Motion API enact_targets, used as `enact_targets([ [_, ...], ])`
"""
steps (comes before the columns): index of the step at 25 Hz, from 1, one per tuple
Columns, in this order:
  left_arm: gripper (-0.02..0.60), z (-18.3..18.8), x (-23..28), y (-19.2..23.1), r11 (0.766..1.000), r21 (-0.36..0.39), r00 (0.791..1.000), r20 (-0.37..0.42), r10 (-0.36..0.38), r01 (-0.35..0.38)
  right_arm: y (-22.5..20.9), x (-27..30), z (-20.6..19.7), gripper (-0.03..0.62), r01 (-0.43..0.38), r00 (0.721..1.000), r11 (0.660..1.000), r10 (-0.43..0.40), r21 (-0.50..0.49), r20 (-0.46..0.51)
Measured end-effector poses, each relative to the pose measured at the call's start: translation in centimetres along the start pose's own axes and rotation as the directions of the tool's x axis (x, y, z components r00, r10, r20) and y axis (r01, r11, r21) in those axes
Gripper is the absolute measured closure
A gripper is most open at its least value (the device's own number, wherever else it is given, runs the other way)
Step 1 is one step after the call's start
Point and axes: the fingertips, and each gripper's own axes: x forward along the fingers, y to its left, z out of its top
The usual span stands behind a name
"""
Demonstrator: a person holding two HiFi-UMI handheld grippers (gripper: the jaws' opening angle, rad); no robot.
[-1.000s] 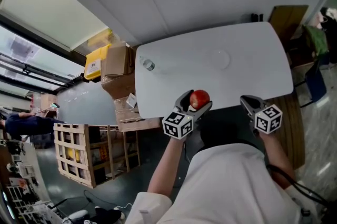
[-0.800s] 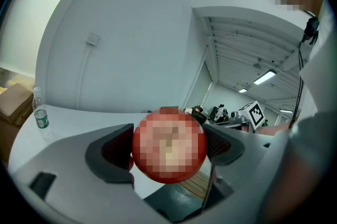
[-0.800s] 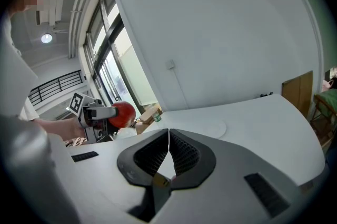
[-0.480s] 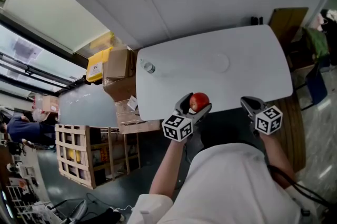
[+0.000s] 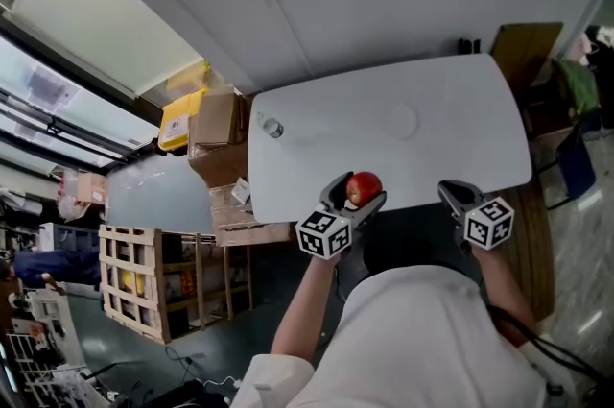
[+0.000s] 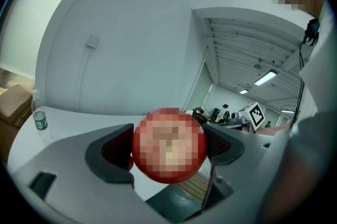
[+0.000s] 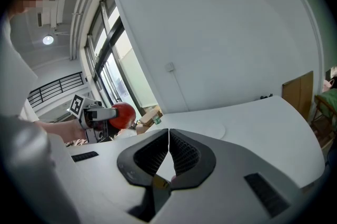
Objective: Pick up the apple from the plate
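The red apple (image 5: 364, 187) is held in the air at the near edge of the white table (image 5: 460, 123), with my left gripper (image 5: 357, 193) shut on it. In the left gripper view the apple (image 6: 168, 145) fills the gap between the jaws, under a mosaic patch. The right gripper view shows the apple (image 7: 122, 114) at the left. A white plate (image 5: 399, 119) lies bare in the middle of the table, far beyond the apple. My right gripper (image 5: 455, 195) hangs off the table's near right edge; its jaws (image 7: 168, 153) are shut with nothing between them.
A small water bottle (image 5: 271, 125) stands at the table's far left corner, also seen in the left gripper view (image 6: 39, 117). Cardboard boxes (image 5: 219, 120) and a wooden crate (image 5: 153, 276) sit on the floor to the left. A brown board (image 5: 523, 41) leans at the right.
Both grippers have stayed almost still, the apple still held in the left one. Only the view shifted slightly, and a person at the far left moved out.
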Motion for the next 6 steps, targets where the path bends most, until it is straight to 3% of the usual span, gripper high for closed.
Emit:
enact_targets([
  [6, 0.176, -0.56, 0.10, -0.24, 1.000, -0.005, 1.000, -0.011, -0.006, 0.006, 0.00, 0.02, -0.25, 0.559, -0.006, 1.000, 1.000, 0.006, -0.001, -0.003],
])
